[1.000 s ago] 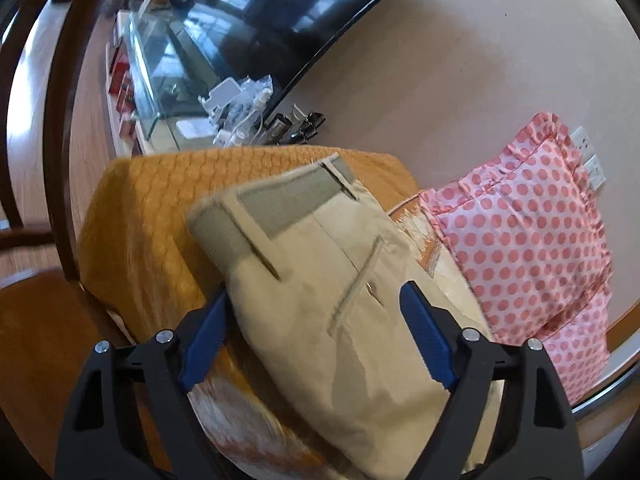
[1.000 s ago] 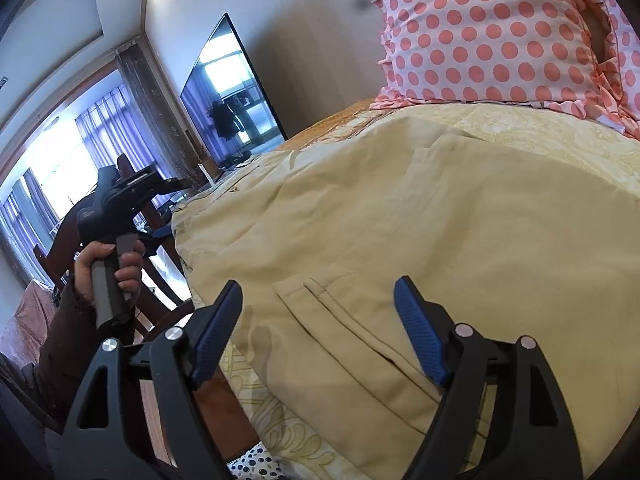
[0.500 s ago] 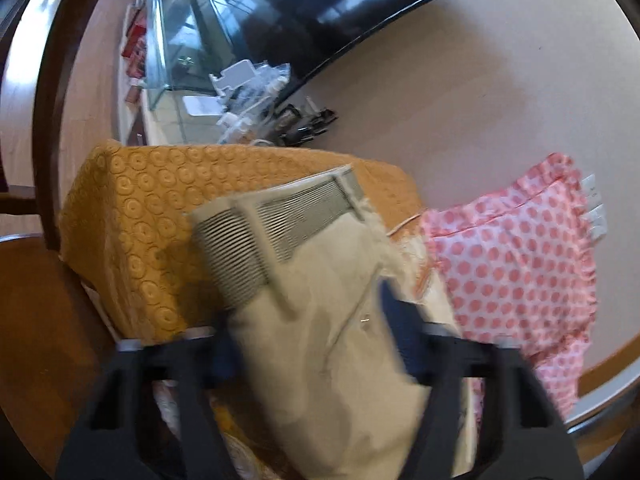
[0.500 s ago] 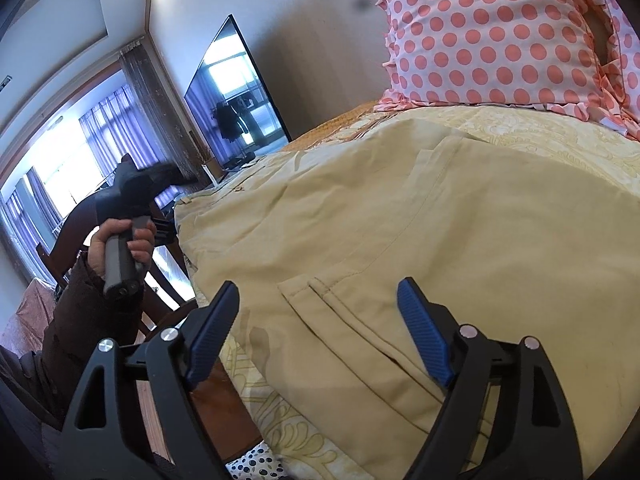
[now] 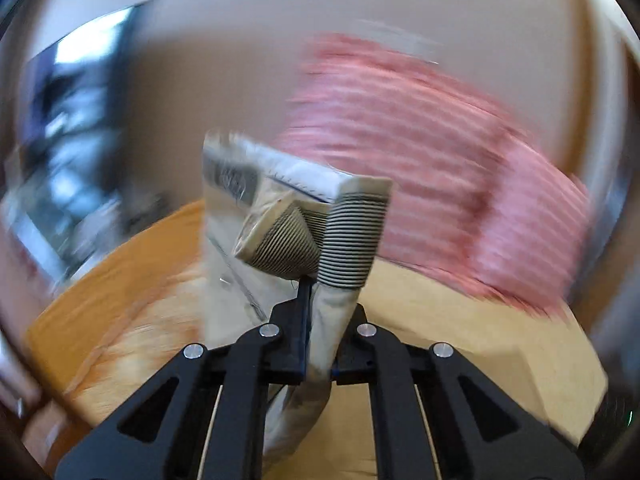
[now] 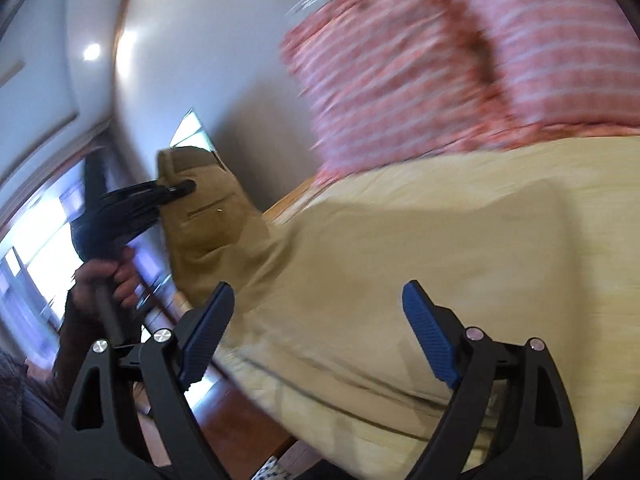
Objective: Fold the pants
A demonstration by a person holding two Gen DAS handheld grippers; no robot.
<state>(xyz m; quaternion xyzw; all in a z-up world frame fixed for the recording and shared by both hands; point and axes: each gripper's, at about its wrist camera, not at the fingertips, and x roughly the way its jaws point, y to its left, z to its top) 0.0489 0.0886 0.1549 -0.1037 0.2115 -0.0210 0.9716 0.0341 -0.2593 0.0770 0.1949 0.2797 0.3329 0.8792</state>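
The beige pants (image 6: pixel 400 264) lie across the bed. My left gripper (image 5: pixel 316 312) is shut on the waistband (image 5: pixel 348 236) and holds that end lifted, its striped inner lining showing. In the right wrist view the left gripper (image 6: pixel 176 189) shows holding the raised waist end (image 6: pixel 200 216) above the bed's edge. My right gripper (image 6: pixel 320 332) is open and empty, its blue pads (image 6: pixel 428 332) just above the lying part of the pants.
A pink dotted pillow (image 5: pixel 440 168) leans on the wall behind the pants. An orange bedspread (image 5: pixel 120 264) covers the bed to the left. A dark TV screen (image 5: pixel 72 92) hangs on the wall. The wooden bed edge (image 6: pixel 224 412) runs below the right gripper.
My left gripper has closed on the waistband and lifted it up from the bed. Both views have swung and are blurred. The right gripper stays open over the pants.
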